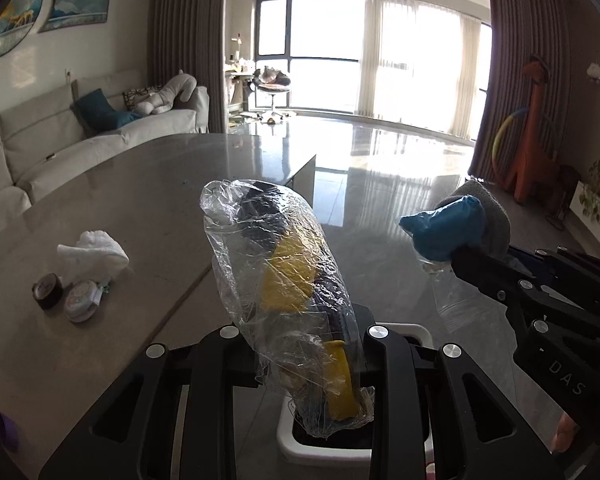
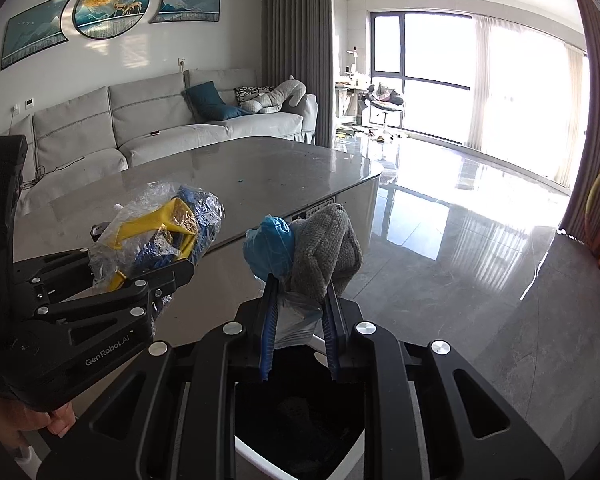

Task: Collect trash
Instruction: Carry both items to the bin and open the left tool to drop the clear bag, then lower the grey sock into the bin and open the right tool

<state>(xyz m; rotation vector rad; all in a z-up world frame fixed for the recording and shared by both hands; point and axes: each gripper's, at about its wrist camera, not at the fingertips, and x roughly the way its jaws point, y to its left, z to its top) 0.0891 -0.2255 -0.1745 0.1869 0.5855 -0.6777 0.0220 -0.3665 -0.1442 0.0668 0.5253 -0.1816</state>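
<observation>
Nearest in both views, a white bin (image 1: 416, 334) with a dark inside is sitting just below the grippers. The left gripper (image 1: 312, 344) is clamping a crumpled clear plastic bag (image 1: 276, 264) stuffed with yellow and dark blue trash, holding it above the bin's opening. The right gripper (image 2: 300, 300) is pinching a bundle of blue plastic (image 2: 270, 246), grey cloth (image 2: 326, 248) and a clear bag, also over the bin.

Only the left wrist view is showing what is lying on the bench (image 1: 140, 184): a white tissue (image 1: 94, 254), a dark tape roll (image 1: 47, 290) and a round tin (image 1: 80, 300) close together near the left side, and a purple thing (image 1: 6, 430) at the near edge. Only the right wrist view is showing the bin's dark inside (image 2: 300, 420) fully, and the bench's rounded far corner.

The bench edge is running just left of the bin. Beyond it, shiny tiled floor (image 2: 460, 240) is stretching open toward the bright windows, with a grey sofa (image 2: 160, 120) behind the bench.
</observation>
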